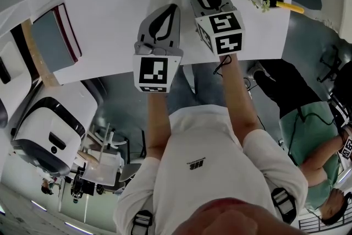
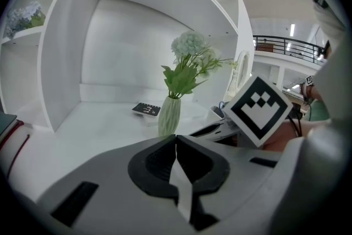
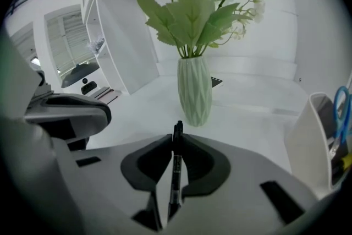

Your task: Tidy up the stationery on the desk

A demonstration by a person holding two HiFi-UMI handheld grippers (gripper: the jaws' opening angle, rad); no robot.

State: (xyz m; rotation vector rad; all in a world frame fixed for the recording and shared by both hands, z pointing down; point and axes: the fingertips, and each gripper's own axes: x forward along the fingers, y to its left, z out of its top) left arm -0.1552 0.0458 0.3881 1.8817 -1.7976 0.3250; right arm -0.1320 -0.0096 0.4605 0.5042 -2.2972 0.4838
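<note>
Clamping a black pen (image 3: 175,173) in the right hand-held gripper (image 3: 177,139), with the jaws pinched narrow onto the barrel and the pen lying lengthwise along them, tip poking just past their ends. Holding the left hand-held gripper (image 2: 176,143) closed on nothing, just beside the right one above the near part of the worktop (image 3: 264,102). Pointing the pen straight at the ribbed green vase (image 3: 194,91), near ahead, with leaves and flowers (image 3: 187,3) overhanging. Probably heading for the white holder (image 3: 311,135) at the right, already carrying blue scissors (image 3: 342,110).

Risking, first, a knock on the vase: pushing forward or swinging right without lifting clear, catching the tall narrow body or the stems with the pen tip or a jaw, tipping it over. Risking, second, a slip: gripping a smooth round barrel along its length, with only a thin line of contact, and so inviting the pen to slide or swivel down on any tilt or jolt. Risking, third, trouble at the holder: coming in too low against the rim and shoving or toppling a light container, or jamming the pen against the scissors' handles and leaving it propped half out. Possibly also bumping the left hand-held gripper, parked so near, when turning.
</note>
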